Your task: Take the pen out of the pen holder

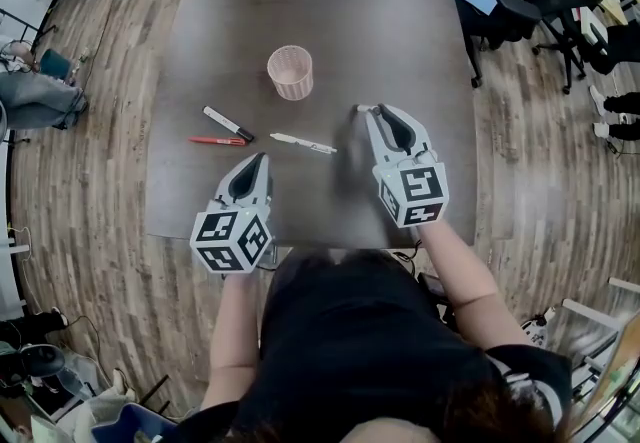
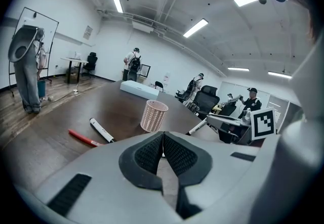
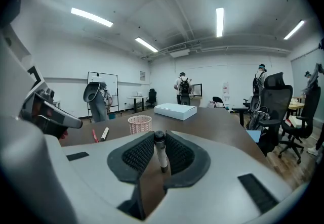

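While the right gripper [image 1: 377,111] grips a white pen [image 3: 160,153], the left gripper [image 1: 264,158] has its fingers pressed together, empty. The pen holder [image 1: 290,73] stands on the desk [image 1: 400,51].

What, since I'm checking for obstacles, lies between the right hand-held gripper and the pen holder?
Only bare table separates the right hand-held gripper from the pen holder, as the head view shows.

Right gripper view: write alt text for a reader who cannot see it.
The tongs grip a white pen between their black pads. Beyond them, on a dark table, stand a pink mesh pen holder and a flat white box.
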